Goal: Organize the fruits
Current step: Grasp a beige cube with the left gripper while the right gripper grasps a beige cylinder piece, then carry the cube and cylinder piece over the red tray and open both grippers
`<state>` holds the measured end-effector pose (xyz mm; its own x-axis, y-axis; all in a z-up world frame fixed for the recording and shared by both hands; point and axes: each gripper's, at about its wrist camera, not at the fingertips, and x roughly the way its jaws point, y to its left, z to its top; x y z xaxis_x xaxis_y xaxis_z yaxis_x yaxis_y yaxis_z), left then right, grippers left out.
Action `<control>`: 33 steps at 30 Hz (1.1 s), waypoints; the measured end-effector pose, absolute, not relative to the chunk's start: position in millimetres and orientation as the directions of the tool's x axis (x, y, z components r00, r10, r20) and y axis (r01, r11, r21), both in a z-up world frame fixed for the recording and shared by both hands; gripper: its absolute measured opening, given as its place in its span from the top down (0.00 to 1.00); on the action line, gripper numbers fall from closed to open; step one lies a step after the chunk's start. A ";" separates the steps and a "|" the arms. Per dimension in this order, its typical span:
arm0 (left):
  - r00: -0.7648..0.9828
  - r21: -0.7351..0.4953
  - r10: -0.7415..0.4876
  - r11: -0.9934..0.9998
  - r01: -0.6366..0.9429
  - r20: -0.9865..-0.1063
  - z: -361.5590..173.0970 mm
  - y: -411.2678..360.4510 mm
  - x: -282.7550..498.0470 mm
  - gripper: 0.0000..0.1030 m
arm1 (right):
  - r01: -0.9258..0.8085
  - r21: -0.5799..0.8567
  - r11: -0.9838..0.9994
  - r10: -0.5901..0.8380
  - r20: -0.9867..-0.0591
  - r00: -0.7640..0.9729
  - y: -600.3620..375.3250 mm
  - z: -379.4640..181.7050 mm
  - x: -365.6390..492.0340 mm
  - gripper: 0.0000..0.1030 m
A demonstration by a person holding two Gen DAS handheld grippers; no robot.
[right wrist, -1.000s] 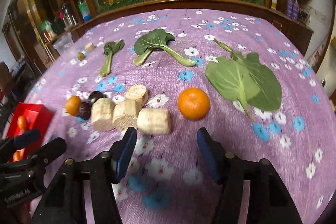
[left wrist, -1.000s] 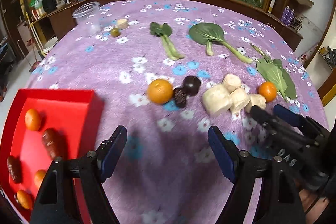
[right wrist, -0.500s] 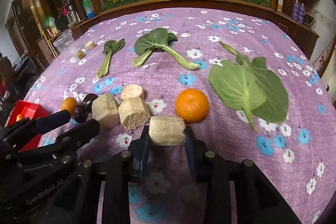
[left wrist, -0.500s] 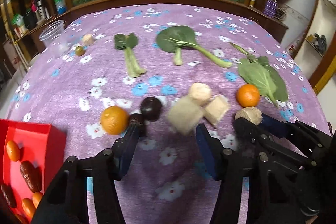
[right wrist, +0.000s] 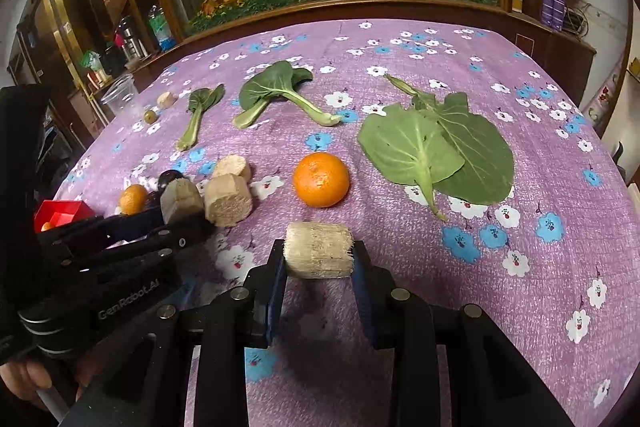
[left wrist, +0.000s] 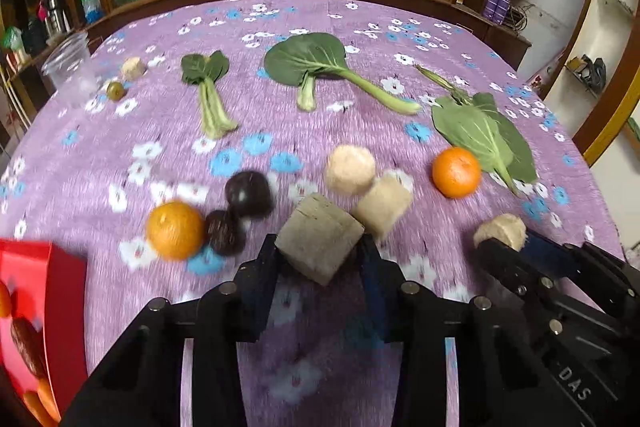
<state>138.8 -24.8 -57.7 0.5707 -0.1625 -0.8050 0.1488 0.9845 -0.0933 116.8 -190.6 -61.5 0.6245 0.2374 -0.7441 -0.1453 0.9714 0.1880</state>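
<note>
My left gripper (left wrist: 320, 259) is shut on a pale sugarcane chunk (left wrist: 318, 237) just above the purple cloth. My right gripper (right wrist: 318, 263) is shut on another sugarcane chunk (right wrist: 319, 249), lifted off the cloth; this chunk also shows in the left wrist view (left wrist: 500, 230). Two more chunks (left wrist: 350, 169) (left wrist: 384, 203) lie beyond. An orange (left wrist: 175, 229) and two dark fruits (left wrist: 249, 191) (left wrist: 225, 231) lie to the left, a second orange (right wrist: 321, 179) in the middle. The red tray (left wrist: 60, 291) with fruits is at the far left.
Green leafy vegetables (right wrist: 436, 149) (right wrist: 276, 91) (right wrist: 198, 115) lie across the far half of the table. A clear plastic cup (left wrist: 70, 67), a small green fruit (left wrist: 116, 90) and a pale piece (left wrist: 134, 67) stand at the far left. A wooden cabinet edge (right wrist: 360, 9) borders the table.
My left gripper moved right and closed on a sugarcane chunk. My right gripper closed on its chunk earlier and has lifted it slightly.
</note>
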 end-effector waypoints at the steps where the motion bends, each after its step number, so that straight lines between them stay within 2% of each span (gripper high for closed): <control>1: 0.569 -0.105 -0.172 0.983 0.150 -0.804 -57.6 -23.5 134.3 0.64 | -0.152 0.186 0.971 0.240 -0.743 0.625 -189.2 -60.5 113.5 0.68; 16: 0.599 -0.165 -0.193 0.981 0.101 -0.777 -40.3 26.8 26.3 0.63 | -0.199 0.178 0.964 0.265 -0.732 0.627 -161.8 -46.2 37.4 0.67; 22: 0.629 -0.143 -0.142 0.988 0.050 -0.764 -32.3 53.8 -8.0 0.63 | -0.229 0.182 0.956 0.288 -0.729 0.621 -138.0 -42.5 12.1 0.67; 33: 0.699 -0.149 -0.007 0.979 -0.142 -0.715 -2.6 131.4 -49.5 0.63 | -0.365 0.149 0.919 0.357 -0.708 0.609 -64.6 -24.1 -7.2 0.67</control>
